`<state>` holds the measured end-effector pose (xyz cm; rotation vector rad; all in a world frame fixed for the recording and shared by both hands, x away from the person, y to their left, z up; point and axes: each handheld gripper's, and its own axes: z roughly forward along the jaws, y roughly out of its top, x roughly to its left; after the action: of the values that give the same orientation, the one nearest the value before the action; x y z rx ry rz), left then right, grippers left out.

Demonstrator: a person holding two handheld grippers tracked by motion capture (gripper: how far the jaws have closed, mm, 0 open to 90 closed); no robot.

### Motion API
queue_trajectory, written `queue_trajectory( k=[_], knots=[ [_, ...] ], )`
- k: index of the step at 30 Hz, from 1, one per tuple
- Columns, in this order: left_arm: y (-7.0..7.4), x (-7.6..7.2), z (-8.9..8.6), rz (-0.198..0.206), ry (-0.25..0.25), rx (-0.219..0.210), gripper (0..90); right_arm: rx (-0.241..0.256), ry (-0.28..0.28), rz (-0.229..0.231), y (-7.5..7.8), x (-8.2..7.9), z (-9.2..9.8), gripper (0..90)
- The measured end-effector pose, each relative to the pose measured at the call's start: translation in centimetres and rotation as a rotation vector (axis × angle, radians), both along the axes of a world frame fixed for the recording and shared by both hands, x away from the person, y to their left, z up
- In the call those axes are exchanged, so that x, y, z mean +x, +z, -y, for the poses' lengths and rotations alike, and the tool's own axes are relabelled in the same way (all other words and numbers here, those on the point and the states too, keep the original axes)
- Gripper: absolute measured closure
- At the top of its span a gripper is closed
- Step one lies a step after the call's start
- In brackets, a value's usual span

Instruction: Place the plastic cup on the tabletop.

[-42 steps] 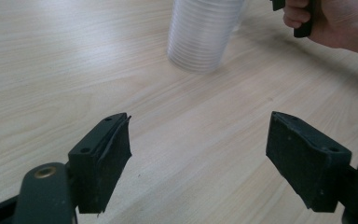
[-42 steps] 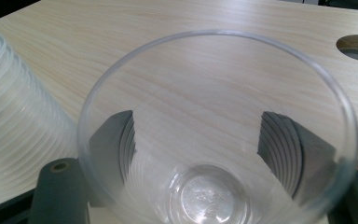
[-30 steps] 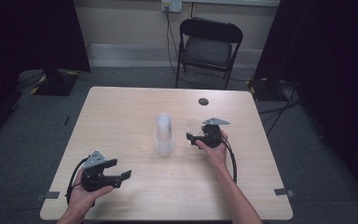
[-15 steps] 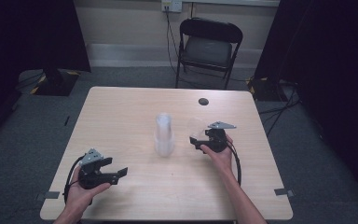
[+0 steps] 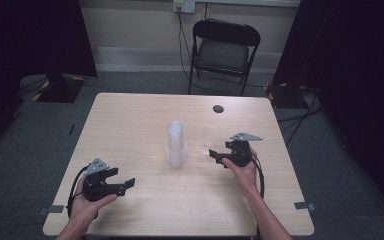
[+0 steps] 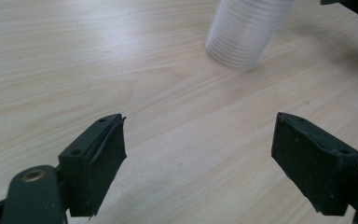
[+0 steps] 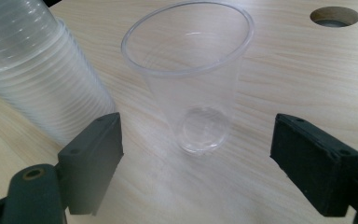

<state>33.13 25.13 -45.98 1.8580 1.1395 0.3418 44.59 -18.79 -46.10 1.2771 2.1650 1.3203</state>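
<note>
Right gripper (image 7: 196,140) gapes wide around the lone cup (image 7: 193,79) near the table's right edge; close gently, low down. Left gripper (image 6: 198,149) is open, empty, short of the stack (image 6: 244,30).

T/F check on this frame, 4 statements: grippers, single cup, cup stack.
1. The right gripper is shut on the single clear cup. False: its jaws stand wide open, the cup upright on the table between and beyond them.
2. The left gripper is open over bare table. True.
3. The stack of clear cups lies on its side. False: it stands upright.
4. The single cup stands beside the stack, between it and the right gripper in the high view. True.
</note>
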Motion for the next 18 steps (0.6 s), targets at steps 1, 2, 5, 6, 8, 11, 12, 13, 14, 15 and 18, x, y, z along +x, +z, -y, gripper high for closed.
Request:
queue_trajectory(
  k=[1, 2, 5, 6, 8, 11, 12, 13, 14, 15, 18],
  knots=[
    [0.0, 0.0, 0.0, 0.000, 0.004, 0.001, 17.3, -0.005, -0.004, 0.002, 0.3, -0.4, 0.3, 17.0],
    [0.0, 0.0, 0.0, 0.000, 0.004, 0.001, 17.3, -0.005, -0.004, 0.002, 0.3, -0.4, 0.3, 17.0],
    [0.0, 0.0, 0.0, 0.003, 0.003, 0.005, 17.7, -0.004, -0.010, -0.004, 0.7, -1.2, 1.0, 17.0],
    [0.0, 0.0, 0.0, 0.003, 0.003, 0.005, 18.0, -0.004, -0.010, -0.004, 0.7, -1.2, 1.0, 17.0],
    [0.0, 0.0, 0.0, 0.006, 0.002, 0.015, 18.5, 0.003, -0.023, 0.002, 1.2, -1.8, 1.7, 17.3],
    [0.0, 0.0, -0.1, 0.005, 0.003, 0.020, 18.5, 0.008, -0.039, 0.008, 1.6, -2.5, 2.5, 17.3],
    [0.0, 0.0, -0.1, 0.005, 0.003, 0.020, 18.5, 0.007, -0.041, 0.008, 1.7, -2.7, 2.7, 17.3],
    [0.0, -0.1, 0.0, 0.006, 0.009, 0.014, 18.5, 0.000, -0.042, 0.005, 1.8, -3.0, 2.9, 17.3],
    [0.0, -0.1, -0.1, 0.010, 0.011, 0.017, 18.5, -0.003, -0.046, 0.002, 1.8, -3.2, 3.1, 17.5],
    [0.0, -0.1, -0.1, 0.013, 0.011, 0.019, 18.7, -0.007, -0.046, 0.001, 1.8, -3.5, 3.2, 17.5],
    [0.0, -0.1, 0.0, 0.014, 0.013, 0.020, 19.3, -0.014, -0.046, 0.002, 1.9, -4.0, 3.5, 17.6]
  ],
)
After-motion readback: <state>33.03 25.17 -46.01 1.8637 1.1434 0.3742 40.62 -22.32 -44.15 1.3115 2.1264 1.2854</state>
